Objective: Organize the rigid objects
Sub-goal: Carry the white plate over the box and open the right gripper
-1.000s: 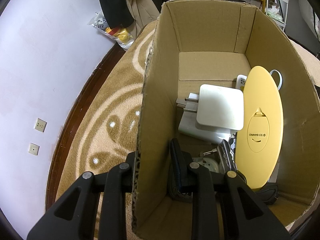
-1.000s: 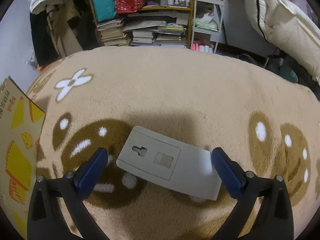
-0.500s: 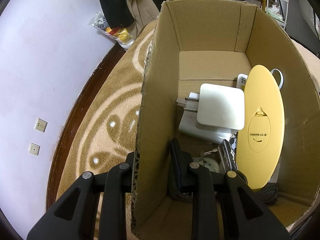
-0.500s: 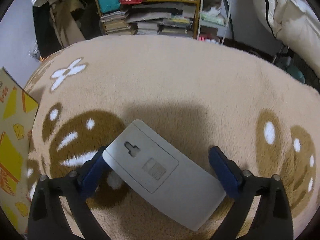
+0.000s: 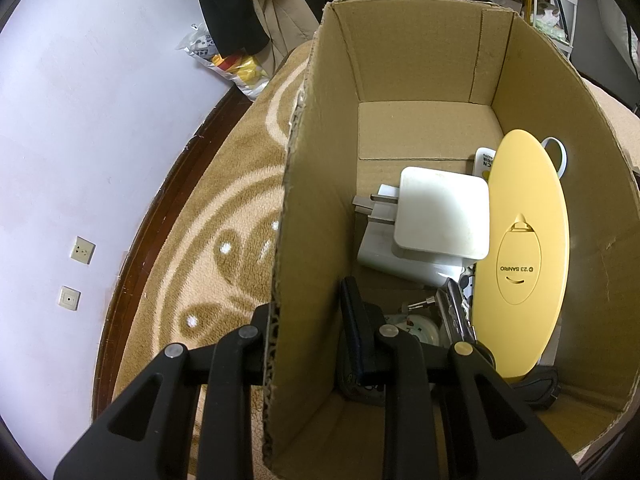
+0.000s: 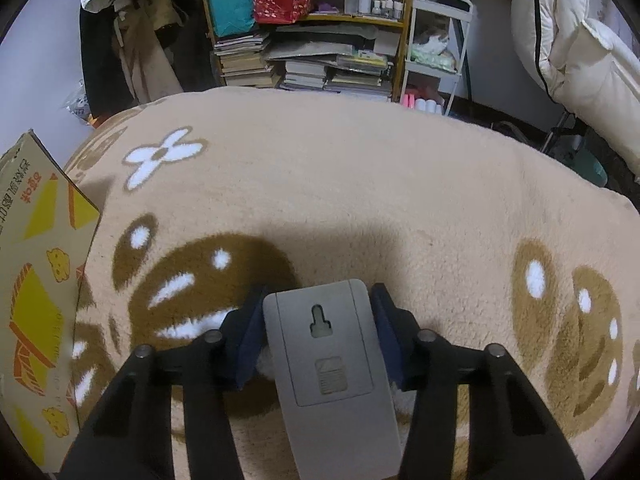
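A second ago the grey plastic plate (image 6: 332, 356) lay crosswise on the rug (image 6: 360, 184) between widely spread fingers; it has since turned lengthwise, and the right gripper (image 6: 318, 332) has closed in so that its blue pads (image 6: 250, 344) press the plate's two long edges. The plate shows its back, with a keyhole slot and a small ribbed patch, and its near end runs out of view under the camera. Whether it has left the rug or is only pinched in place cannot be told.

The left gripper (image 5: 312, 336) has not shifted — it clamps the near wall of the cardboard box (image 5: 420, 48), one finger outside and one inside, steadying it. Inside the box lie a white plug adapter (image 5: 440, 216) on a second white block, a yellow oval case (image 5: 524, 252) leaning upright against the right wall, and some dark smaller items near the bottom that are hard to make out.

The step in hand looks like the pick-up of the plate, with the grasp just made. The next move should call for a lift clear of the rug and a carry to the left, where the printed side of the box sits at the edge of the right view — then a lowering into the free floor at the far end of the box, past the adapter, with the plate kept flat so that it does not knock the leaning case.
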